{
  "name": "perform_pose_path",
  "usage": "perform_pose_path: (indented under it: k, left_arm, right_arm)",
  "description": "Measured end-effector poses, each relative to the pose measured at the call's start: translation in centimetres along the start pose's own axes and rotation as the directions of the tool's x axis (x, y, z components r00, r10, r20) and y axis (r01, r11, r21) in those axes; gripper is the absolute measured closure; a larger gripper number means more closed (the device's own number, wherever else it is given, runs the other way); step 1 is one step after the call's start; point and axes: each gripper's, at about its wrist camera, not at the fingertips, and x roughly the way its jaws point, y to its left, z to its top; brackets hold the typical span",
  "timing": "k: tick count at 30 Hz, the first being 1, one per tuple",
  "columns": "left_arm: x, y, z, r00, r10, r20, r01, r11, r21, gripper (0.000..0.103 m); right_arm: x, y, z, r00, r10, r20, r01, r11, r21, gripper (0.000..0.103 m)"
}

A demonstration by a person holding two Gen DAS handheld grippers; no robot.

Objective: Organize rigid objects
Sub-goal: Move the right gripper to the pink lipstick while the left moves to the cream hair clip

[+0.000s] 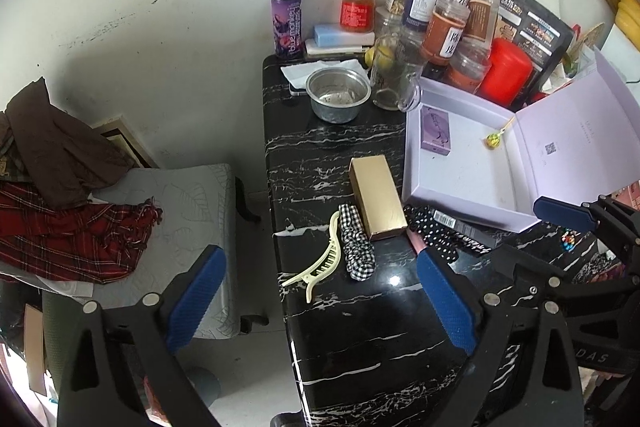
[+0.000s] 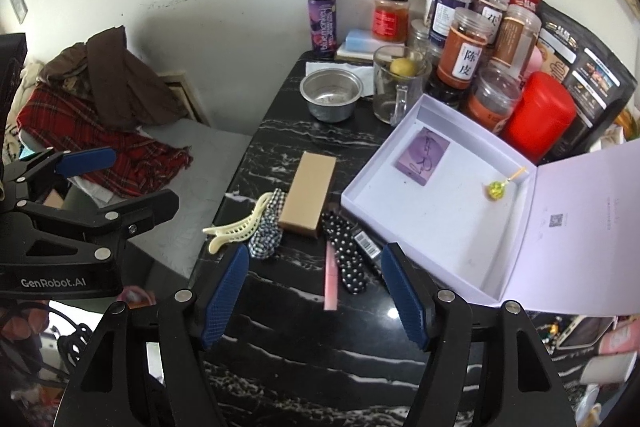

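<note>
With both the left hand-held gripper [image 1: 320,297] and right hand-held gripper [image 2: 314,295] released and empty, only a purple box [image 2: 422,155] and lollipop [image 2: 495,189] sit in the lavender box [image 2: 404,215], while the gold box [image 2: 308,193] and hair claw [image 2: 234,227] wait on the table [image 2: 320,347].

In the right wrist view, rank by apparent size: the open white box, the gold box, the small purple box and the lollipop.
1. open white box
2. gold box
3. small purple box
4. lollipop

The gold box lies somewhat nearer the camera than the purple one, but the gap looks real.
</note>
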Motion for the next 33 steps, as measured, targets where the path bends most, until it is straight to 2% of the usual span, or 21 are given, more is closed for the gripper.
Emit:
perform_pose_path:
  k: [9, 17, 27, 33]
  left_arm:
    - [4.1, 0.9, -1.0, 0.996, 0.008, -0.091, -0.007, 1.000, 0.010, 0.005]
    - [7.5, 1.0, -1.9, 0.987, 0.035, -0.156, -0.024, 0.997, 0.069, 0.005]
    - [11.5, 1.4, -2.4, 0.983, 0.064, -0.171, -0.048, 0.994, 0.098, 0.005]
    - [13.6, 1.5, -2.5, 0.981, 0.032, -0.192, -0.009, 0.993, 0.118, 0.012]
  right_arm:
    - [3.1, -0.8, -0.7, 0.998, 0.023, -0.057, -0.022, 1.000, 0.017, 0.033]
    - [5.6, -1.9, -1.3, 0.994, 0.036, -0.106, -0.031, 0.998, 0.050, 0.033]
    - [8.7, -3.4, -2.4, 0.985, 0.032, -0.170, -0.015, 0.995, 0.100, 0.033]
    - [10.1, -3.9, -2.7, 0.982, 0.013, -0.190, 0.006, 0.995, 0.099, 0.033]
